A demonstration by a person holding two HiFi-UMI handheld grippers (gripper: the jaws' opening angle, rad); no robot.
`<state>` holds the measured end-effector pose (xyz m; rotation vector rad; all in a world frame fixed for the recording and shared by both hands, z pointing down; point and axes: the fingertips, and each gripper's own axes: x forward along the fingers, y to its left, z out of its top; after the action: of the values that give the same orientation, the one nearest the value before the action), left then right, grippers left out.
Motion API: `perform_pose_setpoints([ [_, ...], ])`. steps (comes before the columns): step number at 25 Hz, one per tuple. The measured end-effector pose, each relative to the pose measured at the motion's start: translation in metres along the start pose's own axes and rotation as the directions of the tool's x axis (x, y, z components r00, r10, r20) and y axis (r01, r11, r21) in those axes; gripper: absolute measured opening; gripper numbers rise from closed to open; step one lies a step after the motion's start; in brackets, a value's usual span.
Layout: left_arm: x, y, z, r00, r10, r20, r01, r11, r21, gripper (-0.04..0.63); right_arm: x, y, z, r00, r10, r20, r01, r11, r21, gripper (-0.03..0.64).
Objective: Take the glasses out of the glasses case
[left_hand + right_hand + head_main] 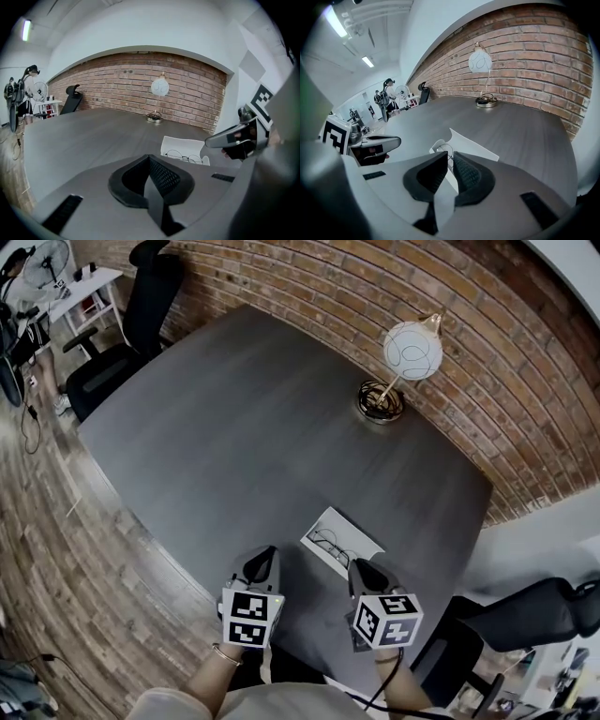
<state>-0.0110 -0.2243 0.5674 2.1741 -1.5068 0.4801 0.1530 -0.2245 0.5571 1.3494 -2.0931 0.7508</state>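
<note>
- Open and flat on the grey tabletop [262, 427]: white glasses case [356, 538], near the tabletop's front edge.
- Inside the glasses case: thin-rimmed glasses [328, 545], lying on the white lining, touched by neither claw.
- Just to the near-left of the glasses case: left claw [263, 561], jaws pressed together to a point in the left gripper view [149, 158], gripping nothing, glasses case [180, 146] and glasses [183, 156] just beyond its tip.
- Just to the near-right of the glasses case: right claw [364, 568], jaws parted by only a narrow slit in the right gripper view [450, 157], nothing caught in the slit, corner of the glasses case [471, 145] right ahead of it.
- Well beyond the glasses case, by the brick wall [506, 381]: lamp [411, 351] with a round white shade on a ringed base.
- Far to the left of the glasses case, past the tabletop's corner: black office chair [131, 315].
</note>
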Motion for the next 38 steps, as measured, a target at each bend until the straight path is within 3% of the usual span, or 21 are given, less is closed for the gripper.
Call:
perform_pose_setpoints([
  [9,-0.006,0.011,-0.008,1.0,0.028,0.0,-0.028,0.999,-0.031,0.018,0.006,-0.001,-0.002,0.999,0.022,-0.046,-0.025,0.998,-0.059,0.043],
  [11,-0.006,0.013,-0.008,0.999,0.035,0.003,-0.035,0.999,-0.032,0.018,0.009,-0.002,-0.004,0.998,0.027,-0.058,-0.031,0.997,-0.071,0.098],
  [16,-0.008,0.017,-0.01,0.999,0.049,0.004,-0.049,0.998,-0.037,0.018,0.018,0.0,-0.01,0.995,0.051,-0.09,-0.063,0.989,-0.135,0.1],
  [26,-0.013,0.019,-0.014,0.998,0.06,-0.005,-0.061,0.998,-0.031,0.018,0.034,0.004,-0.01,0.974,0.108,-0.2,-0.169,0.933,-0.318,0.098],
  [38,-0.01,0.019,-0.017,0.998,0.053,-0.022,-0.053,0.998,-0.029,0.018,0.054,0.004,-0.015,0.942,0.126,-0.31,-0.25,0.881,-0.402,0.098],
])
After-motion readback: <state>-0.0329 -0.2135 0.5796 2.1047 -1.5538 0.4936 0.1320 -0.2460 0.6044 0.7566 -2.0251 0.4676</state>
